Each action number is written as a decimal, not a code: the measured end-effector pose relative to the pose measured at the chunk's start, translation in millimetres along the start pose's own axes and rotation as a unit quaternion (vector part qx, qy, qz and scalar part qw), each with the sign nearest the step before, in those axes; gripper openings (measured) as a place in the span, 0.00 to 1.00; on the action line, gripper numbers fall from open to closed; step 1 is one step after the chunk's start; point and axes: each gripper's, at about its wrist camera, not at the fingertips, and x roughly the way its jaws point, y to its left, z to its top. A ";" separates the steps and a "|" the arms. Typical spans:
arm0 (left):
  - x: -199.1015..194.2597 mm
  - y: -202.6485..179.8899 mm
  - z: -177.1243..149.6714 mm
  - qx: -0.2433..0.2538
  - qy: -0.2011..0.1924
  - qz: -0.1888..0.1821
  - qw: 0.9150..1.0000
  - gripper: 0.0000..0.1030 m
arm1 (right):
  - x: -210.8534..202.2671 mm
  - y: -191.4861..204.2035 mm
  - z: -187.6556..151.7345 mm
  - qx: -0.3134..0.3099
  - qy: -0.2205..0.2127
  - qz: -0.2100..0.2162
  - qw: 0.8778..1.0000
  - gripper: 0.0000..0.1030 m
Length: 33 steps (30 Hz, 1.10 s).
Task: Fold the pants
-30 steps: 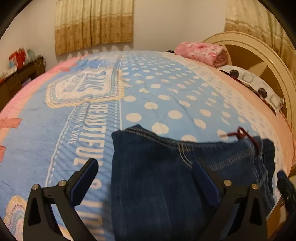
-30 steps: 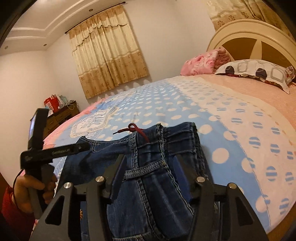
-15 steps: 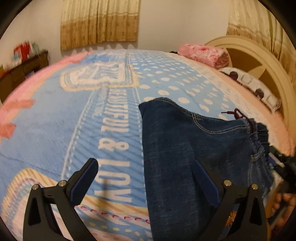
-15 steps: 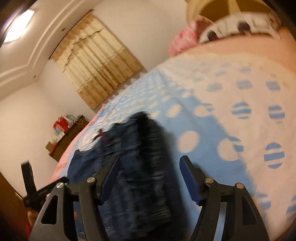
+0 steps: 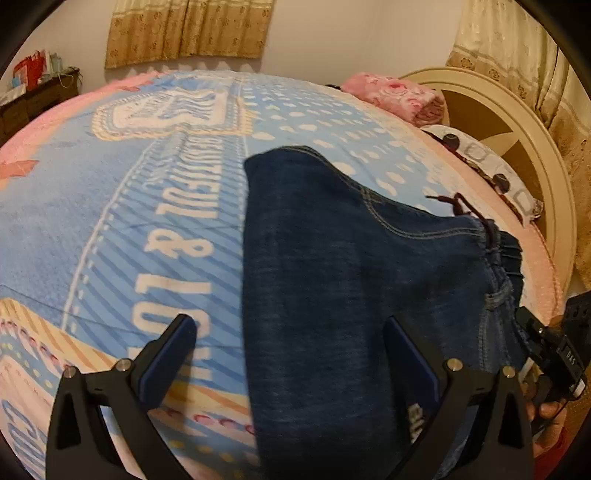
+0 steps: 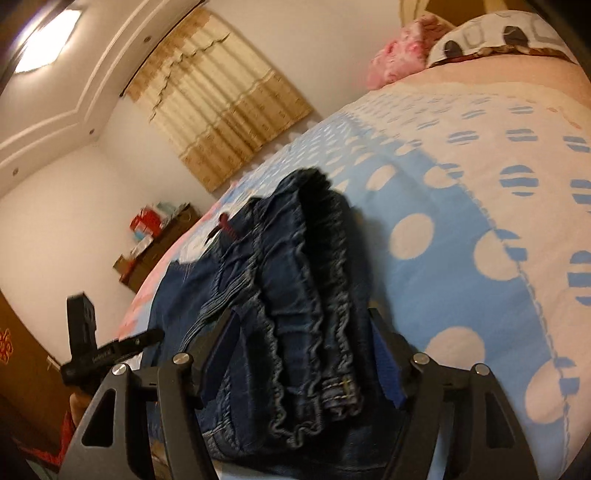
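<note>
Dark blue jeans (image 5: 343,280) lie folded on the bed, with a dark red drawstring (image 5: 458,206) at the gathered waistband. My left gripper (image 5: 291,332) is open above the fold's near left edge, holding nothing. In the right wrist view the stacked waistband (image 6: 306,295) sits between the blue pads of my right gripper (image 6: 303,339), whose jaws stand apart around the cloth; contact is unclear. The right gripper's body shows at the right edge of the left view (image 5: 554,354); the left gripper shows at the left of the right wrist view (image 6: 92,350).
The bed has a blue polka-dot blanket with lettering (image 5: 177,206). A pink folded blanket (image 5: 395,92) and a patterned pillow (image 5: 491,173) lie by the cream headboard (image 5: 517,122). A dark dresser (image 6: 155,247) stands by the wall under the curtains (image 5: 188,29).
The left gripper has pulled back and risen, so more of the jeans and blanket shows. The right gripper has tilted and dropped low at the waistband end, jaws now around it.
</note>
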 end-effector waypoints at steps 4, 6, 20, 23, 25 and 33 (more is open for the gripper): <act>2.4 -15.8 -4.1 0.037 0.006 -0.012 0.999 1.00 | -1.2 3.7 2.4 0.013 0.026 0.049 0.998 0.68; 3.9 -19.7 -5.7 0.049 0.002 -0.011 0.999 1.00 | -1.9 13.5 0.9 -0.002 0.043 0.071 0.997 0.68; -19.8 23.2 1.0 -0.023 -0.035 -0.062 0.997 1.00 | 16.2 11.0 -4.5 -0.003 0.082 0.087 0.993 0.68; -12.2 27.6 -0.1 -0.021 -0.028 -0.043 0.998 1.00 | 18.8 13.8 1.4 -0.016 0.095 0.103 0.990 0.66; -8.0 23.7 -1.3 -0.014 -0.035 -0.037 0.999 1.00 | 25.0 1.6 2.1 -0.001 0.090 0.069 0.994 0.55; 3.6 -10.0 -4.4 0.027 -0.016 -0.083 0.996 0.87 | 17.3 16.6 -19.4 -0.041 0.084 0.039 0.995 0.38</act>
